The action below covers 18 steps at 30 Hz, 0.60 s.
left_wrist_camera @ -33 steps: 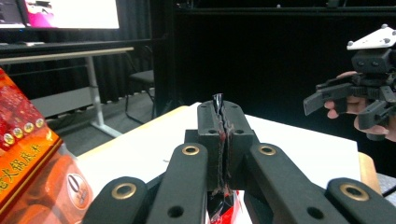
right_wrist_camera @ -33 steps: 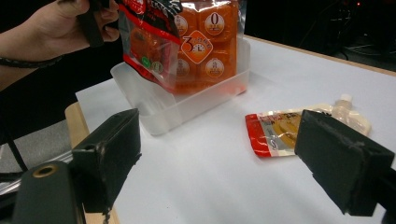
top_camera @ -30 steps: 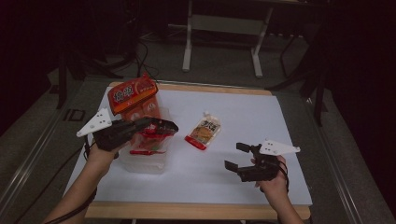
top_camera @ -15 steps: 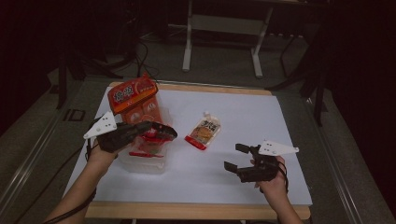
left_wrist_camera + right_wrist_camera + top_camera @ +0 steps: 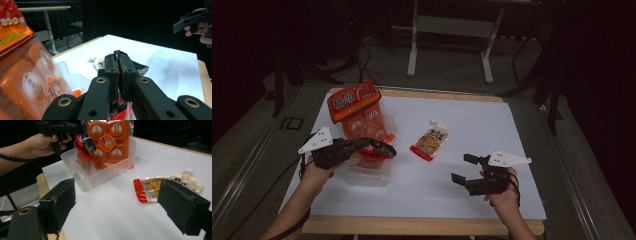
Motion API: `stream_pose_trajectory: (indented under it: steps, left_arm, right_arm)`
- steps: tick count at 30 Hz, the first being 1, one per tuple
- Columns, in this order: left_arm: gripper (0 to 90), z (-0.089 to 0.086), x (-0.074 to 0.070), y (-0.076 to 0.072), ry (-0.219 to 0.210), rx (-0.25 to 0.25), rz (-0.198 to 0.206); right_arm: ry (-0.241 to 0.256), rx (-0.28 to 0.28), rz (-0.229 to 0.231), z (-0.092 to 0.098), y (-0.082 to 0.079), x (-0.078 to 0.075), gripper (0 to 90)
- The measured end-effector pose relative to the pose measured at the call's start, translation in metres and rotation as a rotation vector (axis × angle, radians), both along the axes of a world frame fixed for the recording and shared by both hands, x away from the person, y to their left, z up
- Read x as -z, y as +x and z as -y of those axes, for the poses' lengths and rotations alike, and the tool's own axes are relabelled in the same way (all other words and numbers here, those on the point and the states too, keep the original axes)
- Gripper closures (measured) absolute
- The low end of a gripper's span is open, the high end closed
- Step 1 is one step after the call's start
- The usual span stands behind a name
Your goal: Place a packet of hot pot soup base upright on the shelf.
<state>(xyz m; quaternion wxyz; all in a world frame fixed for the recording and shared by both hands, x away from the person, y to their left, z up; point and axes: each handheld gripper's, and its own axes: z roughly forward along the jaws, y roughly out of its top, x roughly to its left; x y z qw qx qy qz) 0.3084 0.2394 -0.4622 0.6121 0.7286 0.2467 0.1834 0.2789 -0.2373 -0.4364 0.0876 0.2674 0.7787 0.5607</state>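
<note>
My left gripper (image 5: 387, 149) is shut on a red and black snack packet (image 5: 140, 68) and holds it over a clear plastic tub (image 5: 369, 176) at the table's left. In the tub stands a tall orange bag (image 5: 359, 112) of small orange packs, close on the left in the left gripper view (image 5: 30, 82). A spouted pouch (image 5: 430, 140) with a red bottom edge lies flat mid-table. My right gripper (image 5: 463, 168) hovers open near the front right, empty, its jaws wide apart (image 5: 122, 205) and pointing toward the pouch (image 5: 160, 186) and the tub (image 5: 105, 173).
The white table top (image 5: 512, 130) has a wooden edge along the front and back. Beyond the far edge are the metal legs of another table (image 5: 414, 45) on a dark floor. Cables trail from both grippers.
My left gripper has sunk slightly toward the tub with the packet still held. The right gripper has barely moved.
</note>
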Motion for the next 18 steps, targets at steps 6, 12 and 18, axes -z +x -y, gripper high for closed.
stream_pose_trajectory:
  steps: [6,12,18]
  left_arm:
    - [86.0,-0.016,0.012,-0.005,-0.042,-0.041,-0.015]
    - [84.3,-0.029,0.023,-0.01,-0.061,-0.055,-0.032]
    - [79.5,-0.032,0.025,-0.012,-0.073,-0.049,-0.069]
  right_arm:
    - [-0.004,-0.003,0.026,-0.001,-0.001,0.0,15.0]
    - [-0.009,0.001,0.026,-0.001,0.001,0.002,15.0]
    - [-0.012,-0.003,0.022,-0.003,0.001,0.002,14.9]
